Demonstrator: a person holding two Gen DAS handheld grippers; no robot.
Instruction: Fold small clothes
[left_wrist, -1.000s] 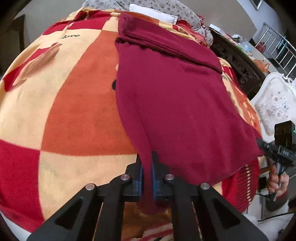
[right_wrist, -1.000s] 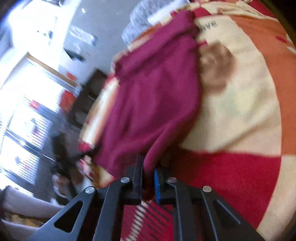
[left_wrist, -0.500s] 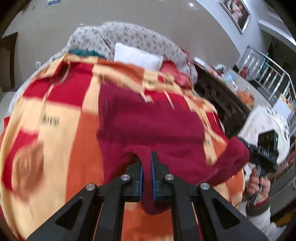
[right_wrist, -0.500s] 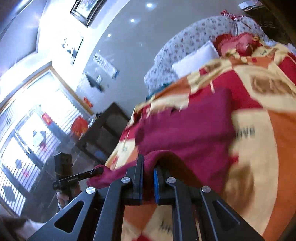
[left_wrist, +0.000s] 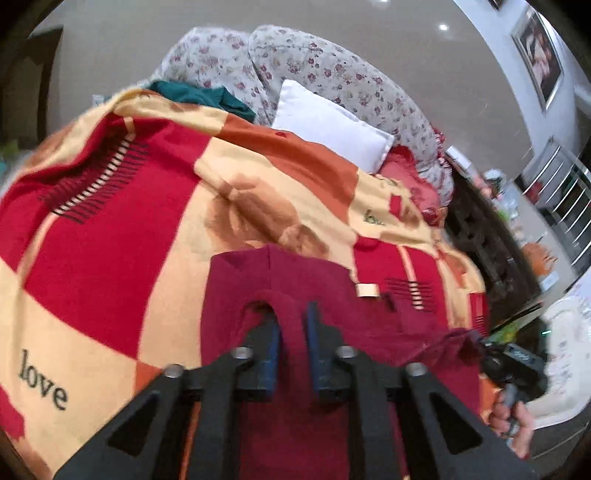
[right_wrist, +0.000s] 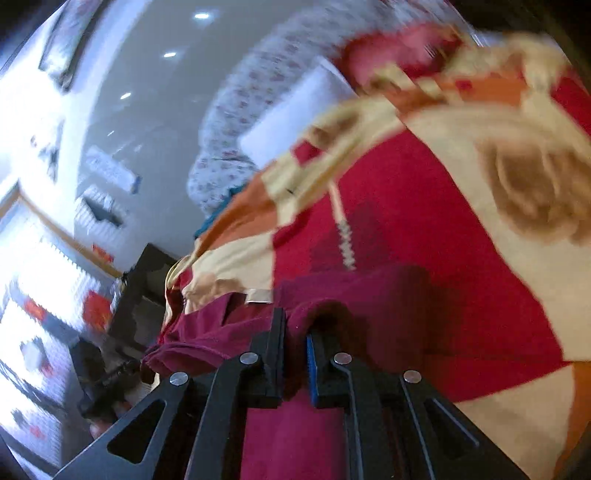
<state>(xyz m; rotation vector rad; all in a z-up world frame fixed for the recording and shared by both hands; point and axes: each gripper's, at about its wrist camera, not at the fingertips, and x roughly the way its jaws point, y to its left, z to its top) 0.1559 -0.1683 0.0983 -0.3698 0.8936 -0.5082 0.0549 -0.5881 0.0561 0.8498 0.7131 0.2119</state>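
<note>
A maroon garment lies on the red, orange and cream blanket, its near part drawn over itself. My left gripper is over its left edge. The jaws are opening, with a fold of the cloth still hanging loosely between the blue pads. My right gripper is shut on the same maroon garment at its other corner. In the left wrist view that right gripper shows at the far right with the cloth corner in it, a hand below it.
A white pillow, a floral cushion and a teal cloth sit at the head of the bed. A dark carved cabinet and a white armchair stand off the right side.
Both grippers carried the garment's near edge forward over the bed toward the pillows, folding it over itself. The left jaws, shut before, have parted.
</note>
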